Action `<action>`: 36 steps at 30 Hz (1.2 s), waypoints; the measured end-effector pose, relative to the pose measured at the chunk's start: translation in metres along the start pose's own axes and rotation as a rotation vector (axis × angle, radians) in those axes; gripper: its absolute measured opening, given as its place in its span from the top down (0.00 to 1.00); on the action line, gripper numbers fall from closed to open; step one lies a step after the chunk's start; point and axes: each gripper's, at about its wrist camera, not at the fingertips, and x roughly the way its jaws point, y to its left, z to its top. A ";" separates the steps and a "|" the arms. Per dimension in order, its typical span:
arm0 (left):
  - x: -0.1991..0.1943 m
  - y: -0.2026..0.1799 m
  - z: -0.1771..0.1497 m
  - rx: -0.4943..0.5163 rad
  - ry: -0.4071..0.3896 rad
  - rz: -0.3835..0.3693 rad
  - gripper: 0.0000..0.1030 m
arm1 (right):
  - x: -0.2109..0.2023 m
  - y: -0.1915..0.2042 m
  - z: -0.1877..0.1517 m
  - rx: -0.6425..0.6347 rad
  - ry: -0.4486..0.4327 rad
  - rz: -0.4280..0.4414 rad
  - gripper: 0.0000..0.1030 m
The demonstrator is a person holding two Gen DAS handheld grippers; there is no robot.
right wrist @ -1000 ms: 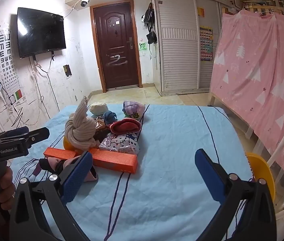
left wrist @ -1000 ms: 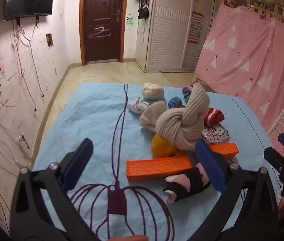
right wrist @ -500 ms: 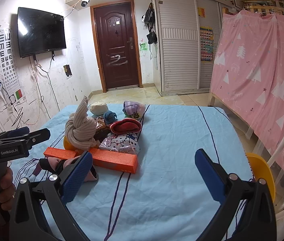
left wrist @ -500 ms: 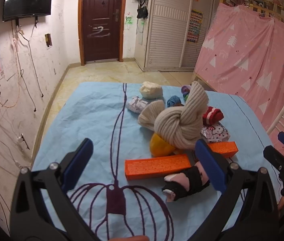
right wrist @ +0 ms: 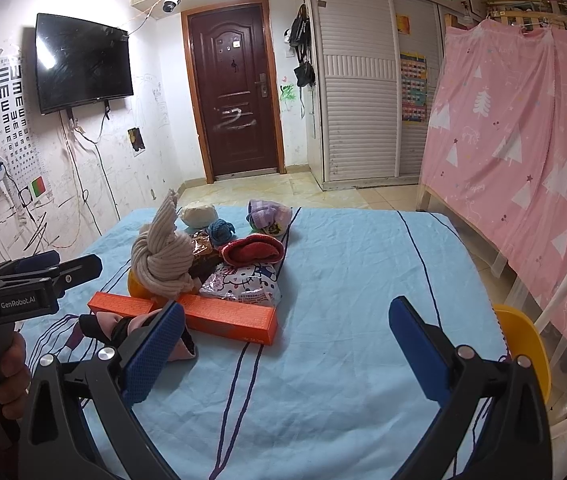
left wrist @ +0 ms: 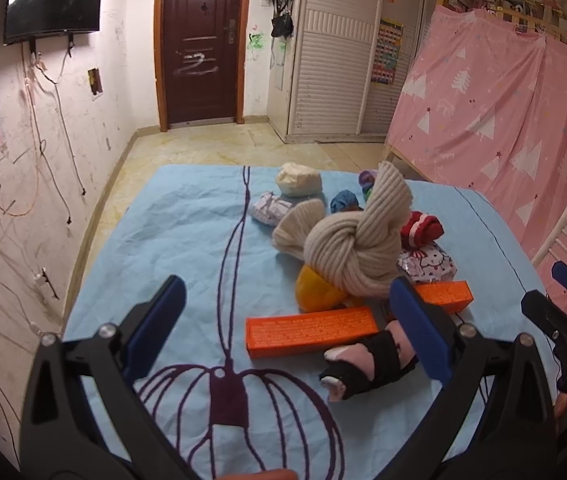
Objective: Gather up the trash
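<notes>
A pile lies on the blue cloth (left wrist: 187, 236): a knotted beige knit scarf (left wrist: 353, 250) over a yellow object (left wrist: 317, 290), two orange boxes (left wrist: 311, 330) (left wrist: 445, 294), a Hello Kitty wrapper (left wrist: 427, 266) (right wrist: 243, 284), a red rolled cloth (right wrist: 253, 250) and a pink-and-black sock (left wrist: 367, 364). My left gripper (left wrist: 287, 330) hovers open just in front of the pile, its right finger above the sock. My right gripper (right wrist: 283, 350) is open over bare cloth, to the right of the long orange box (right wrist: 227, 318).
Behind the pile sit a cream bundle (left wrist: 298, 180), a blue knit ball (left wrist: 343, 202) and a purple cloth (right wrist: 267, 214). A yellow chair seat (right wrist: 523, 344) with a white back stands at the table's right edge. A pink curtain (right wrist: 523, 136) hangs beyond.
The left wrist view has tilted up slightly, so the pile sits a little lower in frame. Both grippers stay open; nothing was taken hold of.
</notes>
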 end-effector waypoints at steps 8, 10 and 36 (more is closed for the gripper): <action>0.000 -0.002 0.000 0.002 -0.002 0.001 0.05 | 0.000 0.000 0.000 0.001 -0.001 0.002 0.08; 0.000 -0.002 0.000 0.004 -0.001 0.000 0.05 | 0.001 0.000 0.000 0.000 -0.001 0.002 0.08; -0.002 -0.007 0.000 0.014 0.004 -0.005 0.05 | 0.002 0.002 -0.002 -0.001 0.002 0.003 0.08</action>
